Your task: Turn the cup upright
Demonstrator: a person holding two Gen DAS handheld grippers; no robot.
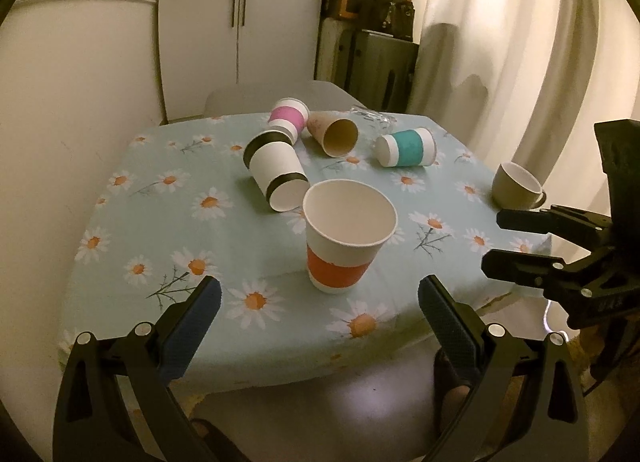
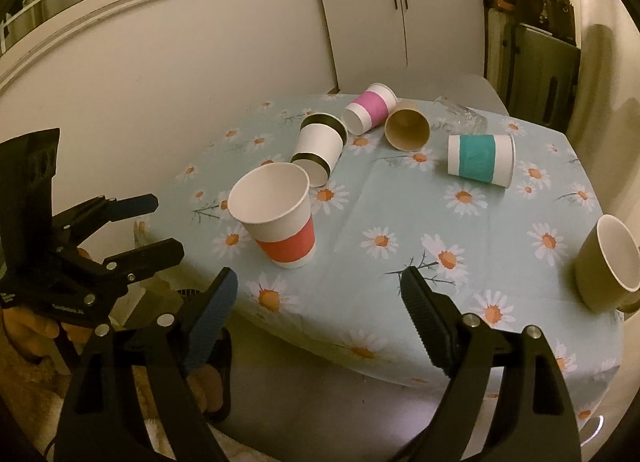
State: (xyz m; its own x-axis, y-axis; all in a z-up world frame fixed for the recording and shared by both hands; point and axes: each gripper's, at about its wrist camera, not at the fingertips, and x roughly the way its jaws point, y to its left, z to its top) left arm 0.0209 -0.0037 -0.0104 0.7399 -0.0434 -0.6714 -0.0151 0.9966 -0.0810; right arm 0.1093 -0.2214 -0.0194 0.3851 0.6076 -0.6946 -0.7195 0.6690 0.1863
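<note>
The left hand-held gripper [image 1: 320, 304] has its two fingers wide apart and holds nothing. Straight ahead of it, just beyond the fingertips, one paper cup with an orange band [image 1: 344, 240] stands upright on the table [image 1: 132, 229], mouth up. The right hand-held gripper [image 2: 318, 294] also has its fingers apart and is empty; from it, the same cup is ahead and to the left [image 2: 280, 217].

Seven drinking vessels can be counted on the table. Five are paper cups: the upright orange one and four that lie on their sides. Beyond the orange cup, seen from the left hand-held gripper, lies the white cup with black bands [image 1: 276, 171], its mouth turned toward the gripper and close to the orange cup. Farther away lie the cup with a pink band [image 1: 288, 117] and the plain brown cup [image 1: 334, 133], close together; I cannot tell if they touch. To the right of these lies the cup with a teal band [image 1: 406, 147], well apart from the orange cup. One clear glass [image 1: 372, 117] lies on its side at the far edge. One beige ceramic mug [image 2: 608, 262] stands upright, ahead and far to the right of the right hand-held gripper.

The tablecloth is light blue with daisies.
</note>
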